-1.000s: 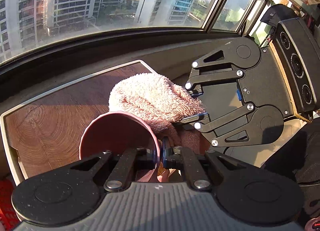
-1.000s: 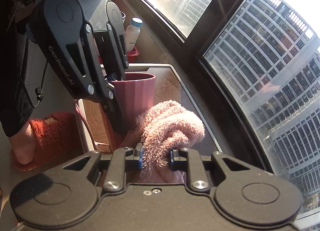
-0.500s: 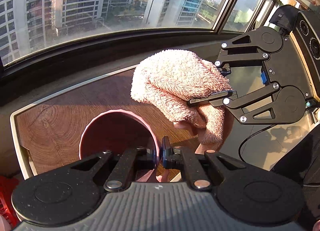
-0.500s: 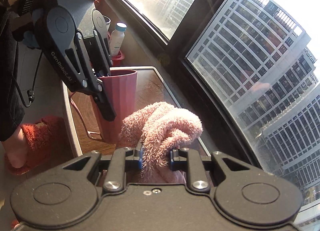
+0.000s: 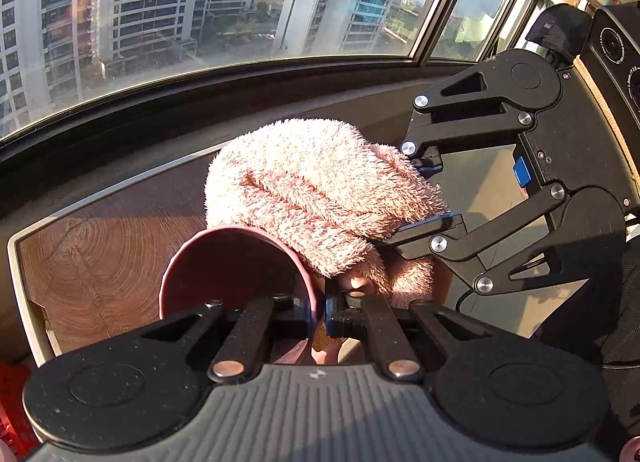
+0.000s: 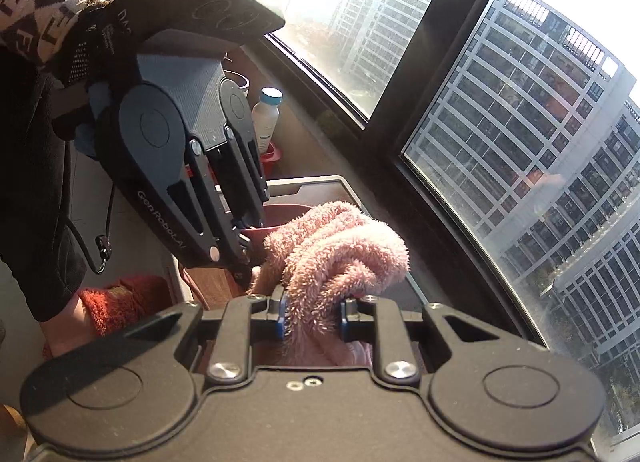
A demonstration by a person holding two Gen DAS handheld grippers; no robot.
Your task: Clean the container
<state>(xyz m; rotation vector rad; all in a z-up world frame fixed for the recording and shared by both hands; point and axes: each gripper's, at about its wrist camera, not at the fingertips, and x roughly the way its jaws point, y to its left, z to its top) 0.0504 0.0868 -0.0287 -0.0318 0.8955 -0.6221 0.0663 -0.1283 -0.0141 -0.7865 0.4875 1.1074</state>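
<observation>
A dusky pink cup (image 5: pixel 228 262) is held by its rim in my left gripper (image 5: pixel 318 308), which is shut on the cup wall. A fluffy pink cloth (image 5: pixel 316 197) is bunched in my right gripper (image 5: pixel 424 197), and it rests on the cup's rim at the right side. In the right wrist view the cloth (image 6: pixel 340 250) is pinched between the right gripper (image 6: pixel 312 318), with the cup (image 6: pixel 280 213) just behind it and the left gripper (image 6: pixel 244 246) clamped on its near rim. The cup's lower part is hidden.
A wood-grain tray table (image 5: pixel 100 246) with a pale rim sits below, against a dark window ledge (image 5: pixel 120 129). A white bottle (image 6: pixel 266 117) stands in a red holder on the far side. A person's foot in a red slipper (image 6: pixel 112 306) is on the floor.
The cloth has come back down from above the cup onto its rim. The right gripper moved closer to the cup and the left gripper.
</observation>
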